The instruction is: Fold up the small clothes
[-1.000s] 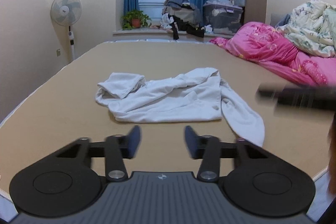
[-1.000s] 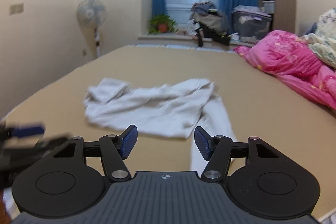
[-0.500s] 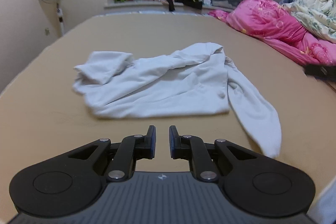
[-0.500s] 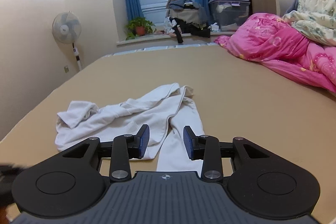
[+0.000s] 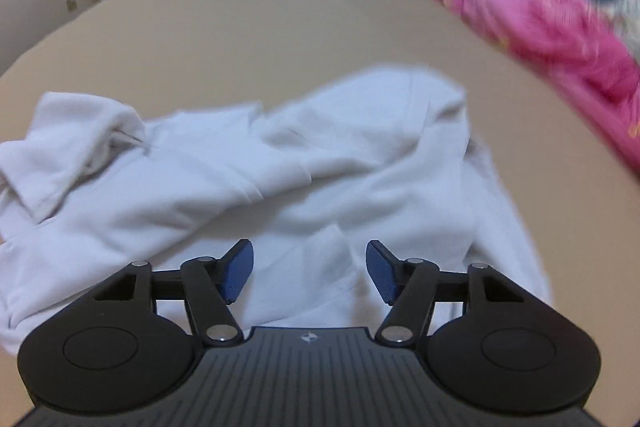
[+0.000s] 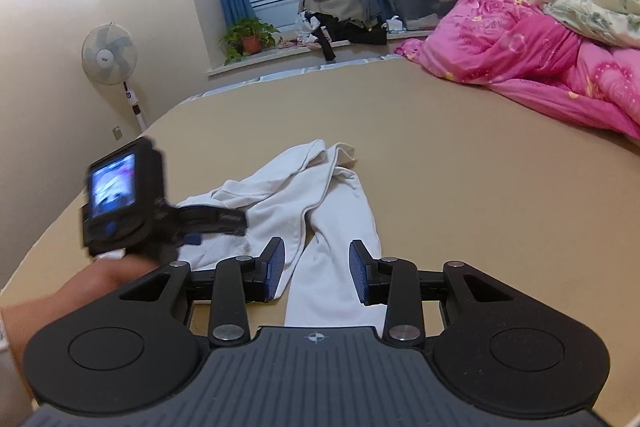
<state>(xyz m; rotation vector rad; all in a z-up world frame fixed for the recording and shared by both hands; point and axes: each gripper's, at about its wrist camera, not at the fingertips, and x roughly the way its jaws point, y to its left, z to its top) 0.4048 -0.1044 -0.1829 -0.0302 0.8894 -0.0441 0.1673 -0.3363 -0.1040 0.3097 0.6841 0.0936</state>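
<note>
L gripper (image 5: 308, 273) now over white garment (image 5: 280, 163), jaws reopened, nothing gripped; R gripper (image 6: 317, 277) jaws narrower, open.

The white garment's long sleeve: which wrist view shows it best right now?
The right wrist view: the sleeve runs sharp and nearly whole from the crumpled body toward the right tool, between its open pads. The left wrist view is blurred, showing mostly the white garment body, with the sleeve squeezed at the right edge.

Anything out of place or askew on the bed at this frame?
Only the white garment: it lies crumpled on the tan bed surface, one sleeve trailing off alone, the other end bunched. Nothing looks spilled or damaged.
</note>
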